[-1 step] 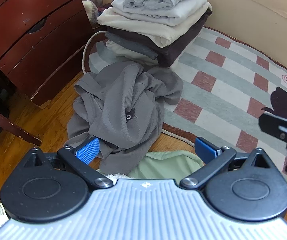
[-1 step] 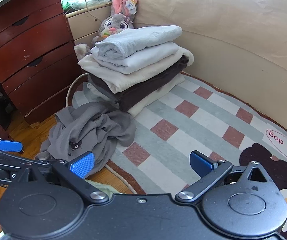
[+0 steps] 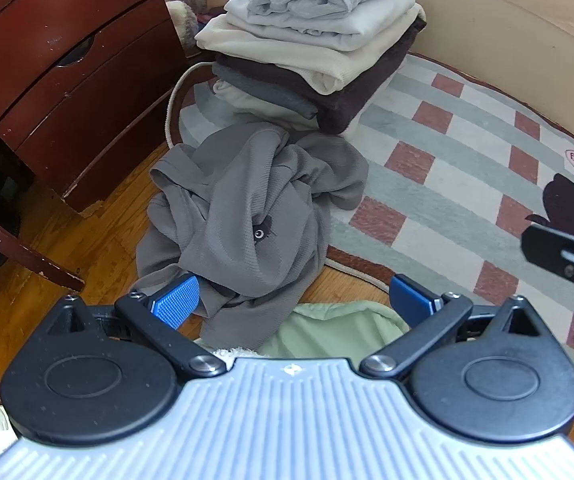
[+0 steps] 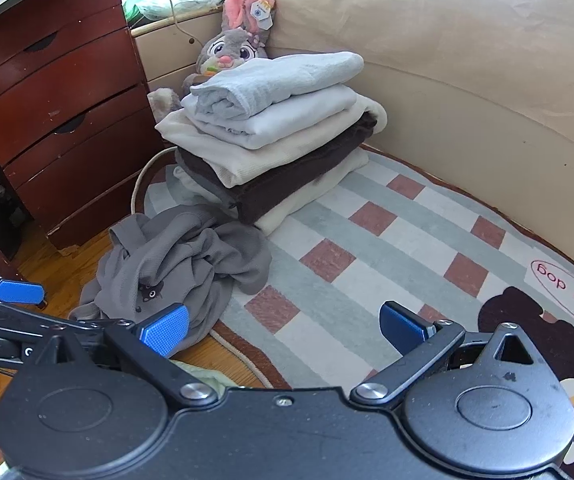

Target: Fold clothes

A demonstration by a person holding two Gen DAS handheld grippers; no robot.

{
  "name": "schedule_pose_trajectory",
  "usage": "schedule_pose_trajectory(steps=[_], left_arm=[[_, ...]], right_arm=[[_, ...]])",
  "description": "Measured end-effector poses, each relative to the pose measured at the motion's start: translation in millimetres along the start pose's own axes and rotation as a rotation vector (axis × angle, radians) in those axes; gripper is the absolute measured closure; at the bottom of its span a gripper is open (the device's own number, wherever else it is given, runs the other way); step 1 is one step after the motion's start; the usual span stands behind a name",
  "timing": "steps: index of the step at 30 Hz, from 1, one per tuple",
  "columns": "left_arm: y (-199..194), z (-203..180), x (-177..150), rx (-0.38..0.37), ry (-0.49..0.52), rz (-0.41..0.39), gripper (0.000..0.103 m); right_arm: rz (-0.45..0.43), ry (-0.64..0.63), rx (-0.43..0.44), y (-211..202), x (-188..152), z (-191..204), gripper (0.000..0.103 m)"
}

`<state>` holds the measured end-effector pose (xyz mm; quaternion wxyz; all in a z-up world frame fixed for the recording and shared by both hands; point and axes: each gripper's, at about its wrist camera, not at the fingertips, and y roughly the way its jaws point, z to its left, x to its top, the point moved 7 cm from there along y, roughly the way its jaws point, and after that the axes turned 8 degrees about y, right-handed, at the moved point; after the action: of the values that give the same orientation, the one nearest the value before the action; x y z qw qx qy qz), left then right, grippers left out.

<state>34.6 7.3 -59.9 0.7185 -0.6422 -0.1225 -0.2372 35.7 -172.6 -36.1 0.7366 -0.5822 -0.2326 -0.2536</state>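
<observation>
Both grippers spread wide, nothing held. Left gripper hangs over near edge of crumpled grey garment, which lies half on wood floor, half on checkered rug. Right gripper is over rug, garment just to its left. Folded stack sits far side, touching garment. Green cloth nearest cam.

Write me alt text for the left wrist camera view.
Open left tongs hover over a crumpled grey knit garment lying half on the wooden floor, half on a checked rug. Behind it stands a stack of folded clothes.
</observation>
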Motion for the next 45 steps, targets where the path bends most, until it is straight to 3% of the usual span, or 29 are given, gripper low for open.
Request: schedule_pose_trajectory(steps=[6, 10, 24, 30, 45], left_arm=[[-2.0, 9.6, 0.3, -0.034, 0.003, -0.030, 0.000], [-2.2, 0.5, 5.2, 0.019, 0.015, -0.031, 0.000], [-2.5, 1.3, 1.2, 0.003, -0.004, -0.021, 0.000], [-3.2, 1.4, -0.3, -0.017, -0.003, -0.053, 0.000], [-2.0, -2.2, 1.0, -0.001, 0.017, -0.057, 0.000]], right_arm=[[-0.019, -0.016, -0.017, 1.4, -0.5, 1.8, 0.000], [-0.018, -0.010, -0.011, 1.8, -1.7, 0.8, 0.000], [-0.019, -0.005, -0.018, -0.6, -4.2, -0.7, 0.000], [-0.001, -0.024, -0.015, 2.3, -9.3, 1.6, 0.000], [-0.025, -0.031, -0.020, 0.2, -5.5, -1.7, 0.000]])
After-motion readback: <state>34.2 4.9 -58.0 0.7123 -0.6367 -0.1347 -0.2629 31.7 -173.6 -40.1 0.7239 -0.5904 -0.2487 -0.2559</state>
